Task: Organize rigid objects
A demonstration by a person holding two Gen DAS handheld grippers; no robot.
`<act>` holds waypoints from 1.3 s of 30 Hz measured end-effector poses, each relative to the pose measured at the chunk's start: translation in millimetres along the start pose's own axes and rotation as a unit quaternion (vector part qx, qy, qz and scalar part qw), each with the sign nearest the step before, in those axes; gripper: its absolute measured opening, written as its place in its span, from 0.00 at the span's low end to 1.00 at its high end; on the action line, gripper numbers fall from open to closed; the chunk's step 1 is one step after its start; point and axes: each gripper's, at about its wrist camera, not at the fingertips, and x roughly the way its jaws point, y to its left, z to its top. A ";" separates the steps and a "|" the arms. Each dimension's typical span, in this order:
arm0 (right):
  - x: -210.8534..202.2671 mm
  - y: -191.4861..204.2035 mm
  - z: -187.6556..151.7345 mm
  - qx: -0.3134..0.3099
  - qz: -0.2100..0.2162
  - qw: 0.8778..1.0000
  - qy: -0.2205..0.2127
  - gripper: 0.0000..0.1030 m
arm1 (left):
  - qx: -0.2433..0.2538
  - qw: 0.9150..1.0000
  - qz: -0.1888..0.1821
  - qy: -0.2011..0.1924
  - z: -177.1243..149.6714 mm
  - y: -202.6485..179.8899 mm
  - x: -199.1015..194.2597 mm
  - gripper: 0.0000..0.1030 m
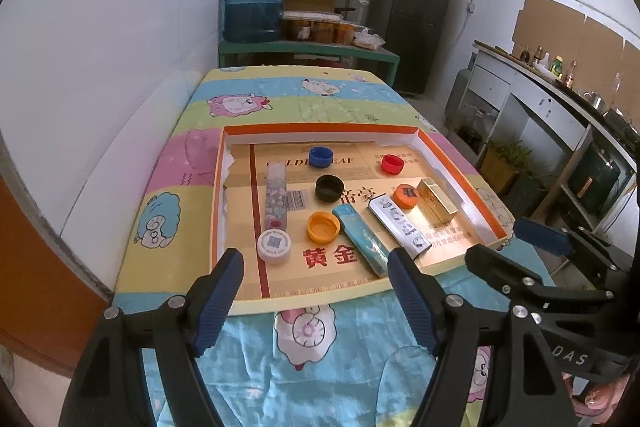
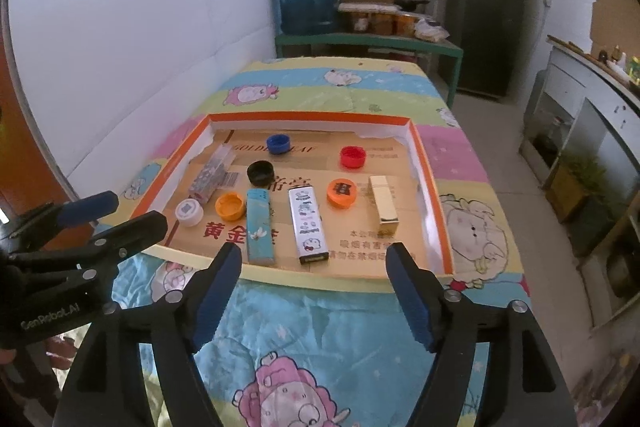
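An orange-rimmed cardboard tray [image 1: 322, 126] [image 2: 312, 118] lies on the cartoon-print cloth. Inside it lie bottle caps: blue [image 1: 321, 155] [image 2: 278, 143], red [image 1: 392, 163] [image 2: 353, 157], black [image 1: 329, 187] [image 2: 260, 172], two orange ones [image 1: 323, 225] [image 2: 341, 193] and a white one [image 1: 274, 246] [image 2: 189, 212]. Beside them rest a patterned tube [image 1: 275, 195], a teal lighter [image 1: 360, 238] [image 2: 259, 225], a white lighter [image 1: 400, 223] [image 2: 309, 223] and a gold box [image 1: 437, 199] [image 2: 383, 203]. My left gripper [image 1: 316, 269] and my right gripper [image 2: 314, 265] stand open and empty above the tray's near edge.
The table runs along a white wall on the left. A water jug [image 1: 255, 1] and shelves stand behind it, a dark fridge [image 1: 412, 15] further right, and a counter [image 1: 560, 99] along the right side. Floor lies between table and counter.
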 end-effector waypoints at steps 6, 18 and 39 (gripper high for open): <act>-17.5 -2.0 -6.4 0.008 -0.013 1.000 -0.014 0.74 | 0.000 1.000 -0.001 -0.002 -5.4 -3.0 -10.2 0.72; -64.9 4.8 -25.3 0.012 -0.061 0.997 -0.040 0.74 | -0.036 0.999 -0.017 -0.019 -25.1 -13.1 -62.9 0.72; -151.1 27.7 -45.5 0.012 -0.083 0.992 -0.096 0.74 | -0.007 0.993 0.082 -0.080 -50.0 -47.8 -154.4 0.64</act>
